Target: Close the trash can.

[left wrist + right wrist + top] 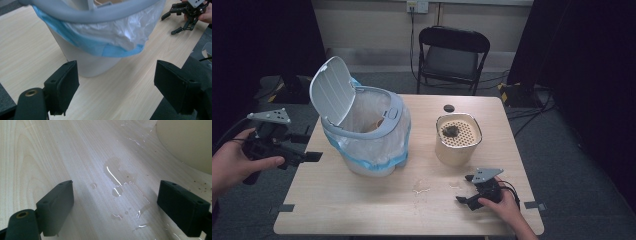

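Left gripper view puts us between two black pads (62, 86) spread wide with nothing in them, aimed at the lower wall of the white bin (85, 63), whose blue-edged liner (110, 48) folds over the grey rim (100, 12); we judge the left gripper (314, 156) is held level off the table's left edge so it can close in on the bin. Our right gripper (116, 207) is likewise released, its jaws parted over bare wood where a small puddle (117, 190) glistens (spilled liquid, we think); it rests low near the front edge of the table (362, 210), just in front of the cream container (457, 145). That container's perforated insert (462, 132) carries a dark clump (449, 131), perhaps dregs bound for the bin, whose lid (329, 90) stands tipped open.
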Demonstrator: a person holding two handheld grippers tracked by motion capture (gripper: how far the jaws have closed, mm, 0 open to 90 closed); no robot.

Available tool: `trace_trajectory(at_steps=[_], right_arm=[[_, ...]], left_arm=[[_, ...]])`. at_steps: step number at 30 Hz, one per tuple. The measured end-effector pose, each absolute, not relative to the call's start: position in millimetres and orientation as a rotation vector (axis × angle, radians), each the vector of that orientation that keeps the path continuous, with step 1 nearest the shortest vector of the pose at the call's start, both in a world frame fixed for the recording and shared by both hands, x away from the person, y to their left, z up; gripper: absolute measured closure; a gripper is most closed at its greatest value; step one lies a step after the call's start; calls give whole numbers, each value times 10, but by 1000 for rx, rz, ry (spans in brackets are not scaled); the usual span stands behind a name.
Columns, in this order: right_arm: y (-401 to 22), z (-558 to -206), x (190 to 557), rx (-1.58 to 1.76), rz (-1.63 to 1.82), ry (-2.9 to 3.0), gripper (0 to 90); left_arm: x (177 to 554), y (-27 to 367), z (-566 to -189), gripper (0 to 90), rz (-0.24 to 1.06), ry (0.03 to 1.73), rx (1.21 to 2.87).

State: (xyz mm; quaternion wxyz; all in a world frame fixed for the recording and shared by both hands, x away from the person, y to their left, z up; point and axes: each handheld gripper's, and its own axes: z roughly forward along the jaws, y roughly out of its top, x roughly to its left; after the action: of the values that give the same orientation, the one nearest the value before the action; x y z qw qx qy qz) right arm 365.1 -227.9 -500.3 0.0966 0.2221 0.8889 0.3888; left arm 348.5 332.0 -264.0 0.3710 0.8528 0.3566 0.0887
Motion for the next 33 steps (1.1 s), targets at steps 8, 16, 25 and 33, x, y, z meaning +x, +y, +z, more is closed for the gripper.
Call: trace_trajectory(at_steps=[8, 16, 25, 33], right_arm=[[-2279, -5003, 3650, 657, 1152, 2632, 131], [-2279, -5002, 3650, 658, 1150, 2632, 131], [-2279, -5003, 3651, 657, 1152, 2634, 131], [-2278, -5003, 3651, 657, 1153, 2634, 131]], left_arm=[[3600, 3267, -2470, 195, 254, 904, 2188], [3712, 3216, -2379, 195, 275, 886, 2180], [3805, 3130, -2313, 196, 278, 868, 2180], [3846, 3059, -2284, 198, 301, 835, 2148]])
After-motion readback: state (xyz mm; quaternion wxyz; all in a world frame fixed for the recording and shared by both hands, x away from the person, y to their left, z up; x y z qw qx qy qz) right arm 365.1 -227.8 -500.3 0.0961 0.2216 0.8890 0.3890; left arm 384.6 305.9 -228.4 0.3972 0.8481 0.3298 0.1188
